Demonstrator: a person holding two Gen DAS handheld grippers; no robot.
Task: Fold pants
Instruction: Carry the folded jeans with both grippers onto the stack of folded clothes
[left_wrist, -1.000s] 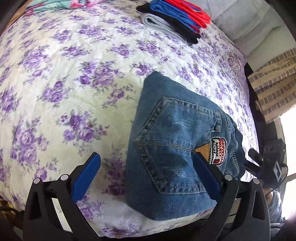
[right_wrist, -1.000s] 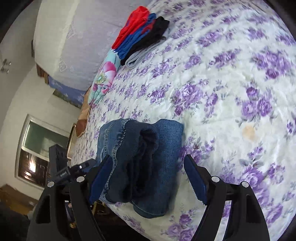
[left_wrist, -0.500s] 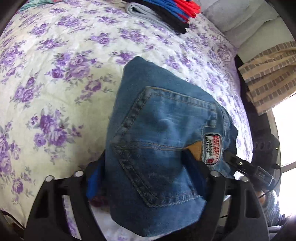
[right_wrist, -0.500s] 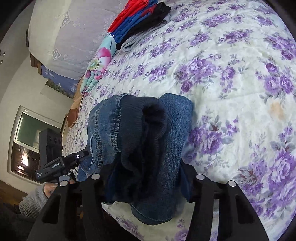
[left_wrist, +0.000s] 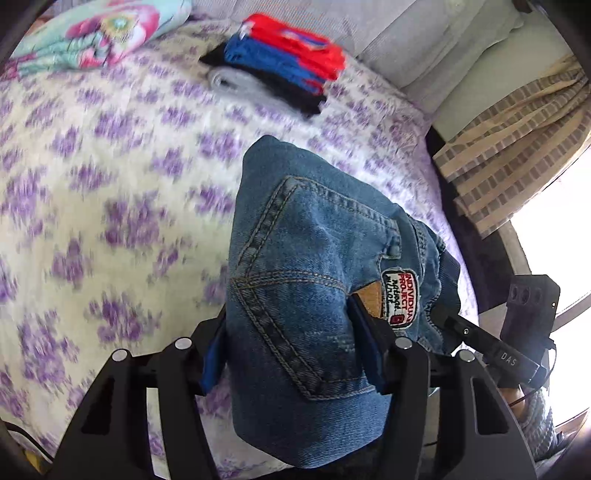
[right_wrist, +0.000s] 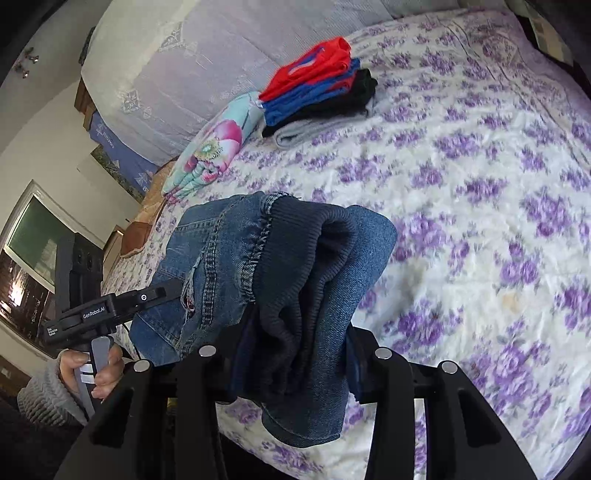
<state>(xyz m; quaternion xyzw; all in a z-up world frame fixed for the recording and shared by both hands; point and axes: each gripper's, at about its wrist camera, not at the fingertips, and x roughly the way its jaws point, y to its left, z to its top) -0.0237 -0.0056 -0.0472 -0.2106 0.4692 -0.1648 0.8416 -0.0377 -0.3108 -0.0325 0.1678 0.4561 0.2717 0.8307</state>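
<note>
Right in front of you, your left gripper (left_wrist: 291, 354) is squeezed tight on the folded jeans (left_wrist: 317, 280), at the end with the back pocket and the patch (left_wrist: 400, 299). Your right gripper (right_wrist: 295, 358) is squeezed tight on the other end, where the dark stretchy waistband (right_wrist: 295, 266) shows. So the jeans sit between your two grippers, with the long side going from one to the other, and both are just as near. The bundle looks lifted a bit off the flowered bed (left_wrist: 110, 184). Farther away, near the top of the bed, is a pile of folded clothes (left_wrist: 280, 62). That pile lies straight ahead, so I think the jeans need to go forward to it, kept flat
</note>
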